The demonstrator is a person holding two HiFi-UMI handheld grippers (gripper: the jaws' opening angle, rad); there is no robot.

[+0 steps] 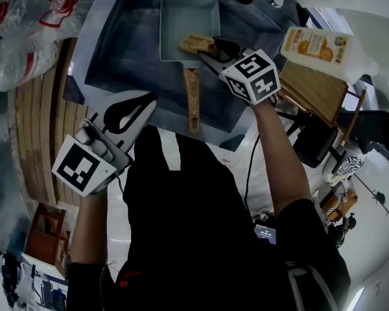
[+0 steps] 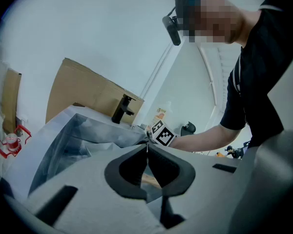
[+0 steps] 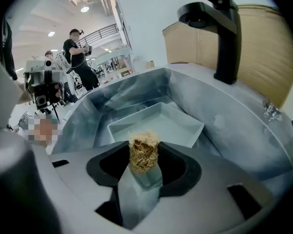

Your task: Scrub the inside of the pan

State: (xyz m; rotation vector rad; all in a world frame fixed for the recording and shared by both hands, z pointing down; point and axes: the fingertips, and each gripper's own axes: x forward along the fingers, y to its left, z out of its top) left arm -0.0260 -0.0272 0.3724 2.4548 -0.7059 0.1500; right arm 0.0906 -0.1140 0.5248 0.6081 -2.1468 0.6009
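Observation:
A square pale-blue pan (image 1: 185, 24) with a wooden handle (image 1: 192, 99) lies in the steel sink (image 1: 123, 50). My right gripper (image 1: 214, 50) is shut on a tan fibrous scrubber (image 1: 196, 43) at the pan's near right corner. In the right gripper view the scrubber (image 3: 143, 152) stands between the jaws of my right gripper (image 3: 143, 156), just above the pan (image 3: 156, 123). My left gripper (image 1: 146, 102) hangs over the sink's near left rim, away from the pan. Its jaws meet at the tips of the left gripper (image 2: 147, 147) with nothing between them.
A black faucet (image 3: 224, 33) stands at the sink's far edge. An orange-labelled bottle (image 1: 316, 46) rests on the wooden board right of the sink. Plastic bags (image 1: 26, 18) lie to the left on the wooden counter. People stand in the background of the right gripper view.

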